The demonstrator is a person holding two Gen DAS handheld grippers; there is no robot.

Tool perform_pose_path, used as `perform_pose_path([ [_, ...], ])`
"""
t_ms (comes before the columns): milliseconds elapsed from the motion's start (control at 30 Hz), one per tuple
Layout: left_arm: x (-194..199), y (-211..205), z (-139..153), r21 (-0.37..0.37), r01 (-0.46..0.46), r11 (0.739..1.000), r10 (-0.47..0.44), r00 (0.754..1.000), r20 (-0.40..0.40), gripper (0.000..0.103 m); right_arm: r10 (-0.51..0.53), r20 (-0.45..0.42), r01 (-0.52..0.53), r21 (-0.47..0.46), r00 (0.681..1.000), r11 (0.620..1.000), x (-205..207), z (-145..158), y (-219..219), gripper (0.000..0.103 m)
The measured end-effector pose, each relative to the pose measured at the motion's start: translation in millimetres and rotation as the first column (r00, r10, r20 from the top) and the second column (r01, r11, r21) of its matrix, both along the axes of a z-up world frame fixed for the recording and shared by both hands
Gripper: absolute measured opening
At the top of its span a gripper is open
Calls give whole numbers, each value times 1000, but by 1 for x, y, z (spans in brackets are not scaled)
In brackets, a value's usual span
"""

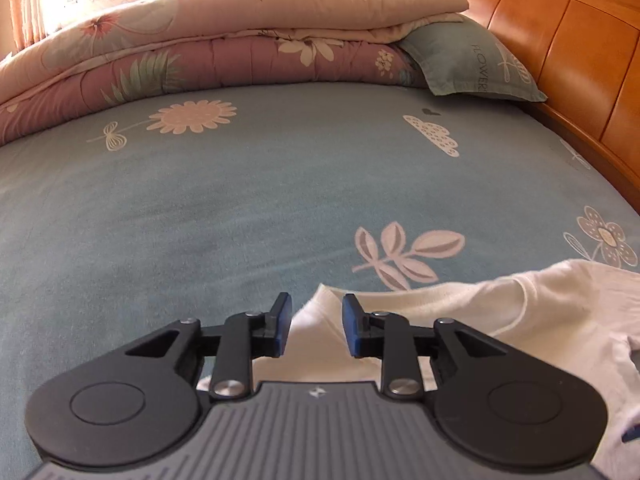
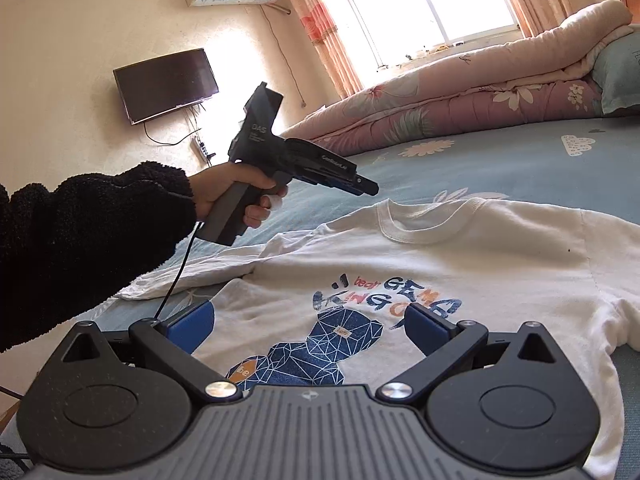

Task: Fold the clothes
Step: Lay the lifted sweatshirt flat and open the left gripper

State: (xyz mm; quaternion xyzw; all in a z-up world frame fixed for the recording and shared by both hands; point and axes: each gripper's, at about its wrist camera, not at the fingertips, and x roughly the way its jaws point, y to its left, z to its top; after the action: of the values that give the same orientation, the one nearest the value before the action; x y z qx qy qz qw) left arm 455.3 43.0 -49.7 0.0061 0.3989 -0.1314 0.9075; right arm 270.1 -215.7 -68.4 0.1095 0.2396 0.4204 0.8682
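A white T-shirt [image 2: 460, 256] with a blue bear print lies flat and face up on the blue bed sheet [image 2: 520, 168]. My right gripper [image 2: 312, 326] is wide open and empty, just above the shirt's print. My left gripper [image 2: 366, 186] is held in a hand above the shirt's left shoulder. In the left wrist view the left gripper [image 1: 316, 326] has its blue pads a little apart over a white edge of the shirt [image 1: 500, 312], with nothing between them.
A folded pink floral quilt [image 1: 200, 56] and a blue pillow [image 1: 468, 60] lie at the far side of the bed. A wooden headboard [image 1: 580, 60] runs along the right. A TV [image 2: 166, 84] hangs on the wall.
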Motion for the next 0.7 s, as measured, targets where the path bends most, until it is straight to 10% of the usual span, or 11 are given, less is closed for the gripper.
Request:
perform_pose_path([
  [200,-14,5,-35,19,-43,999,45,992,-120,43,-10,-10,10,6,1000,1000,4,-1,1,103],
  [467,26,11,-34,105,-169,980,175,983,-52,45,-14,-25,14,-9,1000,1000,7,-5,3,103],
  [700,-52,10,-3,-6,-63,998,62,992,-107,57,-18,-22,18,-2,1000,1000,6,-4,3,103],
])
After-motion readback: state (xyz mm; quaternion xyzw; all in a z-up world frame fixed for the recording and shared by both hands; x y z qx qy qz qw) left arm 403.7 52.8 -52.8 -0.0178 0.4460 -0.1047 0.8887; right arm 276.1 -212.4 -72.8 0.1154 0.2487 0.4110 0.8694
